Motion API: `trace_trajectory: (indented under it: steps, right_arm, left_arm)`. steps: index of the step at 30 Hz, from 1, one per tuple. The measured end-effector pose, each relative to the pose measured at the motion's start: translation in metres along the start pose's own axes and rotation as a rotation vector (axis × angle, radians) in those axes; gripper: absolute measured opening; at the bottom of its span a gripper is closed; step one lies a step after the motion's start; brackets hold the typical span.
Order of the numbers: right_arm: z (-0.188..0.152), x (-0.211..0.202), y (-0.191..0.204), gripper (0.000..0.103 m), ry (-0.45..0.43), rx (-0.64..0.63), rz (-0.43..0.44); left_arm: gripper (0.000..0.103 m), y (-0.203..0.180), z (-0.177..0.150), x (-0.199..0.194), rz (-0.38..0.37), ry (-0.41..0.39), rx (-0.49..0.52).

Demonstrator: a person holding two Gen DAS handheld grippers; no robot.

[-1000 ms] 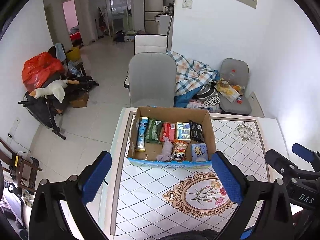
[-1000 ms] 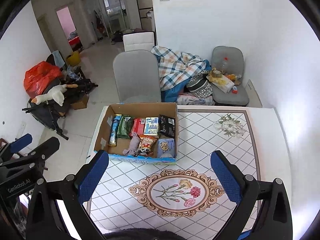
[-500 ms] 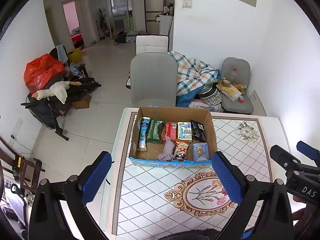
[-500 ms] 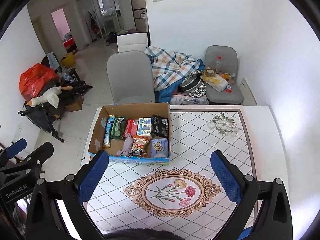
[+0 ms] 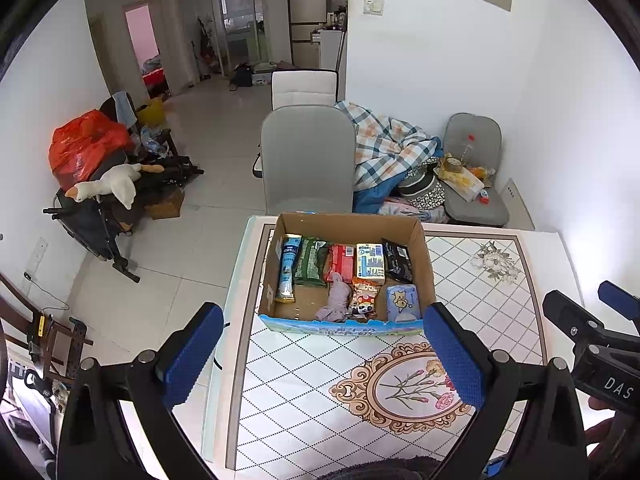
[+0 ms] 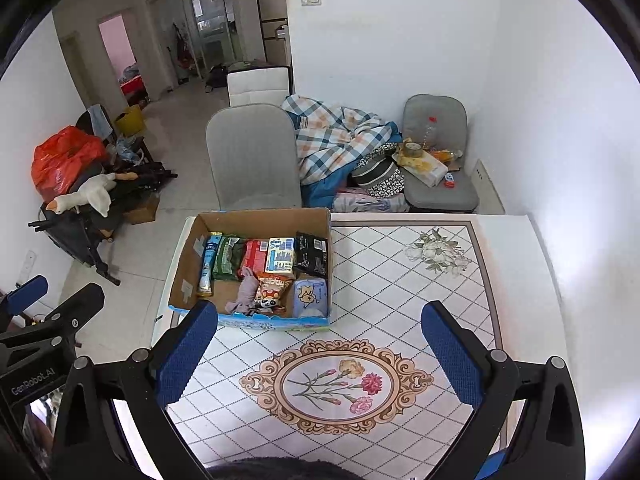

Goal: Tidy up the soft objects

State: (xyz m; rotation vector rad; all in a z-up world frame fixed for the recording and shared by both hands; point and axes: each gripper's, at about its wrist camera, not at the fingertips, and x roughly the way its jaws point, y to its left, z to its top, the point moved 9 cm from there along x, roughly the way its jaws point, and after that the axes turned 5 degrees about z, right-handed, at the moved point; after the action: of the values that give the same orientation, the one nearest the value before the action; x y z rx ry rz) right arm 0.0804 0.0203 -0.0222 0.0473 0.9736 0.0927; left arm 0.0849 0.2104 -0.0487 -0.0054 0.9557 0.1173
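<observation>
The desk (image 6: pixel 516 248), covered by a diamond-patterned cloth with a floral oval medallion (image 6: pixel 336 384), carried a cardboard box (image 6: pixel 188 252) at its far left corner. A grey chair (image 6: pixel 252 160) stood just beyond the far edge behind the box, beside a heap of plaid bedding (image 6: pixel 336 132).

Inside the box, a row of packets lay along the far wall: a blue tube-shaped pack (image 5: pixel 289 268), a green pack (image 5: pixel 310 262), a red pack (image 5: pixel 340 258), a blue-and-yellow pack (image 5: pixel 370 258) and a black pack (image 5: pixel 396 260). Nearer the front wall lay a crumpled grey cloth (image 5: pixel 336 296), a mushroom-printed snack bag (image 5: pixel 366 296) and a light blue tissue pack (image 5: pixel 402 302).

The left hand-held gripper (image 5: pixel 320 360) hovered above the near edge of the desk, released and grasping nothing. The right hand-held gripper (image 6: pixel 320 354) hovered likewise over the medallion, spread wide and empty.
</observation>
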Motion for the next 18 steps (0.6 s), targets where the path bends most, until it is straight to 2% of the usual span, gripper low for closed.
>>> trace_trajectory:
  steps: [18]
  right_arm:
    - [-0.0035, 0.0005, -0.0080, 0.103, -0.004, 0.007, -0.021]
  left_arm:
    - [0.102, -0.0032, 0.0025, 0.0006, -0.002, 0.005, 0.025]
